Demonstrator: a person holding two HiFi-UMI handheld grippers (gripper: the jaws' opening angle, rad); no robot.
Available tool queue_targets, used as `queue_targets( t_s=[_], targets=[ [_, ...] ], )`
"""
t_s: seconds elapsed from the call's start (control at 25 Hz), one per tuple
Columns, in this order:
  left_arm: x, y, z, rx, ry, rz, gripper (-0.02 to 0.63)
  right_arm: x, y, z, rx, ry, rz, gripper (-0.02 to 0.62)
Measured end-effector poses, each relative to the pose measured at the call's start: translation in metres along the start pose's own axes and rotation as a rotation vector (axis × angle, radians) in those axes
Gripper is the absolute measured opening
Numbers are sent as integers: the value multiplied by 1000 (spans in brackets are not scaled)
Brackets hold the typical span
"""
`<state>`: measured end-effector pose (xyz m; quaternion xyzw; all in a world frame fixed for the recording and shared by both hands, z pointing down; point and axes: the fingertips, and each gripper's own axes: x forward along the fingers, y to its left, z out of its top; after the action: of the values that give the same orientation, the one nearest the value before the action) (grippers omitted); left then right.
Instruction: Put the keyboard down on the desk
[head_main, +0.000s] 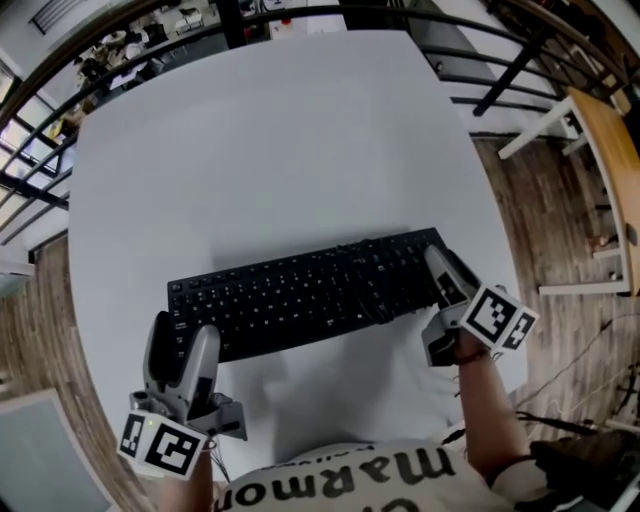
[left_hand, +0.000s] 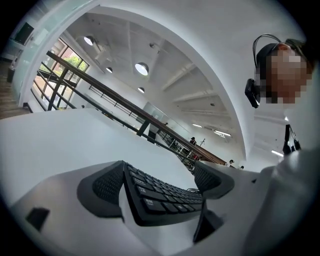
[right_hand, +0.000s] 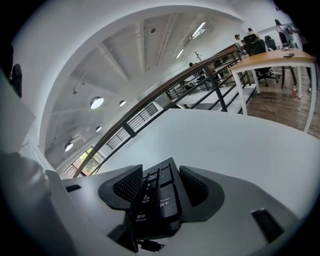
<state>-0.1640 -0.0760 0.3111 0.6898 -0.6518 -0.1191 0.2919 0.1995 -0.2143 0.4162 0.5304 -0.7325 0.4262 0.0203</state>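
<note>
A black keyboard (head_main: 305, 295) lies across the near half of the white desk (head_main: 270, 150). A soft shadow runs under its front edge, and I cannot tell whether it touches the desk. My left gripper (head_main: 182, 345) holds its front left corner. In the left gripper view that corner (left_hand: 150, 192) sits tilted between the dark pads (left_hand: 100, 187). My right gripper (head_main: 442, 285) is shut on the right end, where the Enter and Delete keys (right_hand: 157, 200) fill the narrow gap between its pads (right_hand: 127, 186).
The desk's right edge (head_main: 500, 250) drops to a wooden floor (head_main: 560, 220), where a white-legged wooden table (head_main: 600, 150) stands. Black railings (head_main: 500, 60) run behind the desk. The person's shirt (head_main: 350, 480) is at the near edge.
</note>
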Motion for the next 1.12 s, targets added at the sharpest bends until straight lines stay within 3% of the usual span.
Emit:
queue_targets(
  t_s=[0.36,0.8,1.12],
  targets=[
    [11,8,1,-32,103,-59,445,-15,3,1,3,4,-85,247],
    [13,16,-8,-59,226,-74,428,-20,4,8,0,13,-180,244],
    [14,19,-12,-86,268,-56,423,-18,10,17,-29,9,-166,238]
  ],
)
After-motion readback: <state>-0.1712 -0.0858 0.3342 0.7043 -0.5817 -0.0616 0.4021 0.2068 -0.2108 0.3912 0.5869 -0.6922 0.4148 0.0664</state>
